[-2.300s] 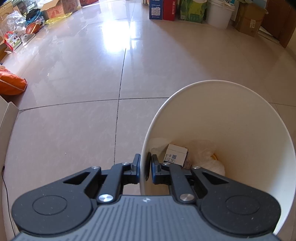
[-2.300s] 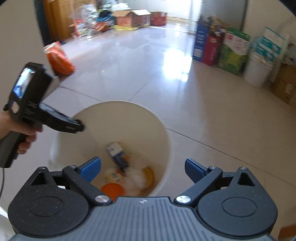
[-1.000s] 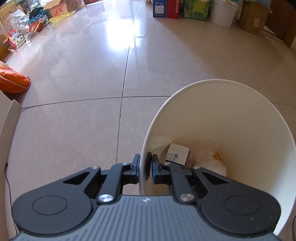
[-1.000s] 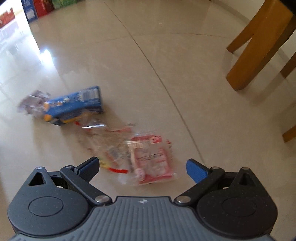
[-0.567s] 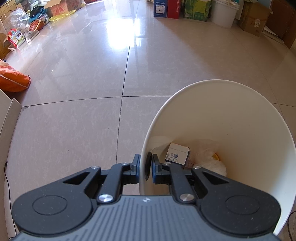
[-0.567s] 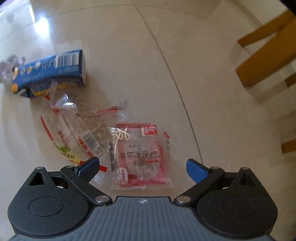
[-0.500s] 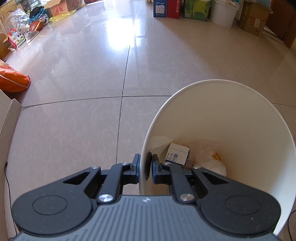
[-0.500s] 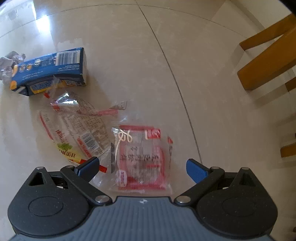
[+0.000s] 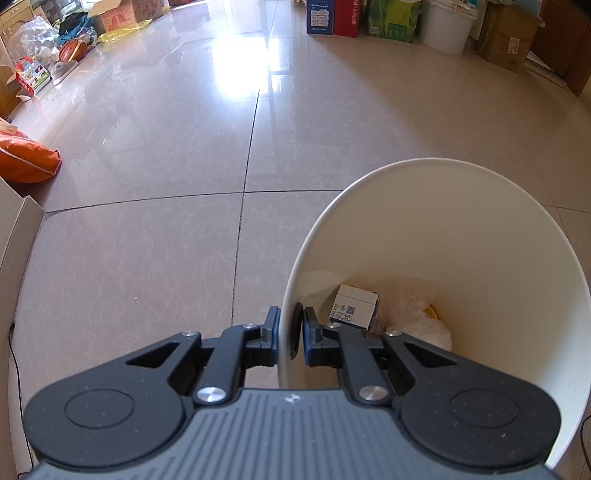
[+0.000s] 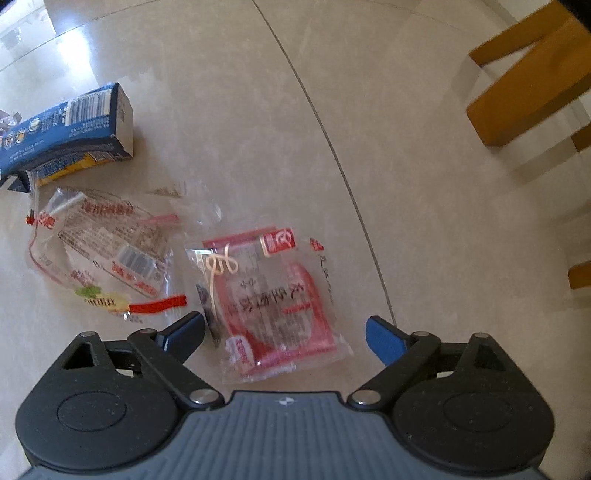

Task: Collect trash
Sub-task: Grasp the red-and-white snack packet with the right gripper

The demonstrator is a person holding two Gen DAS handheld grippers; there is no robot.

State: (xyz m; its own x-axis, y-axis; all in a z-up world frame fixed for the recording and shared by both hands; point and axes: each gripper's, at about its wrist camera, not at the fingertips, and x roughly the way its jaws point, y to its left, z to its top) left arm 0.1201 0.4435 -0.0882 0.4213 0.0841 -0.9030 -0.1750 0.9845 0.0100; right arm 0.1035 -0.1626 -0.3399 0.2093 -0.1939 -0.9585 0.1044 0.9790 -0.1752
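My left gripper [image 9: 290, 332] is shut on the near rim of a white trash bin [image 9: 461, 206], one finger outside the wall and one inside. At the bin's bottom lie a small white carton [image 9: 352, 306] and crumpled plastic [image 9: 413, 306]. My right gripper [image 10: 284, 330] points down at the floor, its jaws wide and closing, with a red-and-clear snack wrapper [image 10: 269, 291] lying between the fingertips, untouched by the pads. Left of it lies a second clear wrapper [image 10: 107, 254], and beyond that a blue carton [image 10: 66, 129].
Wooden furniture legs [image 10: 524, 92] stand at the right of the right wrist view. Far across the tiled floor are boxes [image 9: 332, 16], a white bucket [image 9: 447, 26] and clutter. An orange bag [image 9: 26, 158] and a white panel edge [image 9: 14, 221] sit at the left.
The right gripper has sunk toward the floor over the red wrapper, which now sits between its fingertips; its jaws have narrowed a little. The left gripper and the bin have not moved.
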